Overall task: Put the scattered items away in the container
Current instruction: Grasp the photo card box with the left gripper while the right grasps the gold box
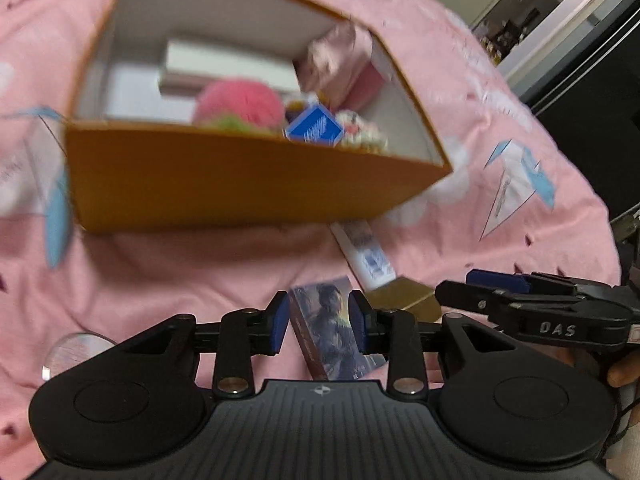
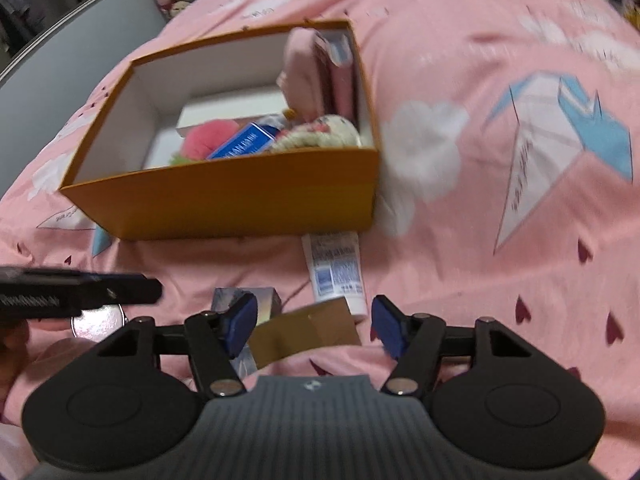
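Jaws of the left gripper (image 1: 319, 322) are seen part open astride one picture box (image 1: 334, 332) on the bedspread (image 1: 200, 272), pads not pressing; a skewed grip could tip it. One orange box (image 1: 240, 176) sits beyond, holding several things.

Right gripper (image 2: 314, 326) jaws are seen wide around one brown box (image 2: 308, 330), untouched; one tube (image 2: 338, 272) beside could be knocked.

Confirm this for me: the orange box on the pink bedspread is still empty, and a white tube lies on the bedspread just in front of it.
Not quite. The orange box is not empty: the right wrist view shows a pink pompom, a blue carton and other items already inside. The rest holds: the box sits on the pink bedspread, and the white tube lies on it just in front of the box.
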A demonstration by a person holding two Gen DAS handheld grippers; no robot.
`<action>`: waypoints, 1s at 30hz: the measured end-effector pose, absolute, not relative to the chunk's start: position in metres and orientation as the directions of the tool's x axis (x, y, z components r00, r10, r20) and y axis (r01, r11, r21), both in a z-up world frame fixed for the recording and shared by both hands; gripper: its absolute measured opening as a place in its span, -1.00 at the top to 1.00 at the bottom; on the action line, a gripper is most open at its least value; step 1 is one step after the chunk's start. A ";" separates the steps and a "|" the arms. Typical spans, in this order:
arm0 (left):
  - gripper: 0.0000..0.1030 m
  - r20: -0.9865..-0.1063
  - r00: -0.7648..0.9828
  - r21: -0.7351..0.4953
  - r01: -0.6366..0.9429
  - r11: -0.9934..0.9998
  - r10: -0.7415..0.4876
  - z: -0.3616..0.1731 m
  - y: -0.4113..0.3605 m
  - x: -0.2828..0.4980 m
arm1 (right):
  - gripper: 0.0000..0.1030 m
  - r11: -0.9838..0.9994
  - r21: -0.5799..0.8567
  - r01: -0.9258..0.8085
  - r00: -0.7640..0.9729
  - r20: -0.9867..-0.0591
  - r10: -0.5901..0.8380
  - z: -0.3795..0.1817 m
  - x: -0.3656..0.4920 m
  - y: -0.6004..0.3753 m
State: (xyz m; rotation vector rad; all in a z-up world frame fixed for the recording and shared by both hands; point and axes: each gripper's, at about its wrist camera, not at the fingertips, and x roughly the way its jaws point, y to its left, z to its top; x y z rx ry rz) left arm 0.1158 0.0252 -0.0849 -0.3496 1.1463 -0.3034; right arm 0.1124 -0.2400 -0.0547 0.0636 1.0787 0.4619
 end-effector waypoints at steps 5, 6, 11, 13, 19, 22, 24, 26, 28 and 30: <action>0.08 -0.846 0.303 -0.455 0.015 0.890 -0.438 -0.107 0.020 0.122 | -0.30 0.901 0.306 -0.308 0.340 -0.849 0.404 -0.068 0.118 -0.240; 0.08 -0.850 0.290 -0.458 0.009 0.889 -0.440 -0.111 0.019 0.123 | -0.30 0.900 0.311 -0.304 0.330 -0.852 0.406 -0.072 0.119 -0.240; 0.08 -0.864 0.232 -0.468 -0.042 0.883 -0.447 -0.129 0.016 0.127 | -0.32 0.893 0.368 -0.261 0.251 -0.867 0.431 -0.090 0.128 -0.243; 0.08 -0.865 0.217 -0.472 -0.054 0.880 -0.451 -0.134 0.017 0.127 | -0.38 0.888 0.389 -0.246 0.222 -0.869 0.442 -0.096 0.131 -0.244; -0.05 -0.857 0.177 -0.503 -0.086 0.860 -0.484 -0.149 0.019 0.133 | -0.52 0.875 0.439 -0.205 0.147 -0.870 0.471 -0.111 0.136 -0.245; -0.13 -0.846 0.161 -0.525 -0.095 0.845 -0.508 -0.155 0.017 0.136 | -0.54 0.865 0.469 -0.178 0.112 -0.864 0.491 -0.119 0.141 -0.245; -0.14 -0.837 0.152 -0.543 -0.102 0.834 -0.526 -0.159 0.016 0.138 | -0.53 0.863 0.479 -0.163 0.098 -0.862 0.497 -0.123 0.143 -0.245; -0.14 -0.825 0.147 -0.562 -0.110 0.820 -0.546 -0.162 0.016 0.139 | -0.44 0.860 0.485 -0.158 0.099 -0.859 0.502 -0.122 0.144 -0.246; -0.16 -0.817 0.146 -0.574 -0.118 0.810 -0.557 -0.163 0.017 0.139 | -0.35 0.859 0.490 -0.146 0.111 -0.855 0.507 -0.119 0.144 -0.249; -0.16 -0.816 0.148 -0.575 -0.118 0.809 -0.559 -0.163 0.015 0.139 | -0.28 0.857 0.496 -0.139 0.123 -0.850 0.512 -0.114 0.144 -0.252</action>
